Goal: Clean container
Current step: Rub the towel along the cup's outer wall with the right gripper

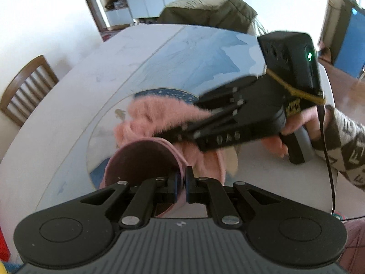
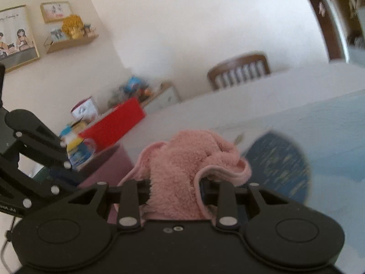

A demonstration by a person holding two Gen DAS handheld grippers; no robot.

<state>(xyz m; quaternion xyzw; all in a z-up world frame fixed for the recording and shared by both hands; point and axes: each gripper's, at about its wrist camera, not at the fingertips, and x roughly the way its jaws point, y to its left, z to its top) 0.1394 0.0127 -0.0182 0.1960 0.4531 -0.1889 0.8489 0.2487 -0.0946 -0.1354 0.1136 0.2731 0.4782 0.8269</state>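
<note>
Pinching the rim of the pink container (image 1: 146, 159), the left gripper (image 1: 181, 178) has its fingers drawn together on the wall nearest me, the cup's dark mouth tipped toward the far side; just beyond it the right gripper (image 2: 175, 189) comes in from the right, clamped on a bunched pink fluffy cloth (image 2: 182, 166) that sits at the container's mouth, though motion blur keeps me from saying whether it touches inside; a hand (image 1: 303, 123) in a patterned sleeve grips that handle; past them lies a blue speckled mat (image 2: 280, 166) on the pale table (image 1: 68, 105); a wooden chair (image 2: 239, 70) stands behind.
</note>
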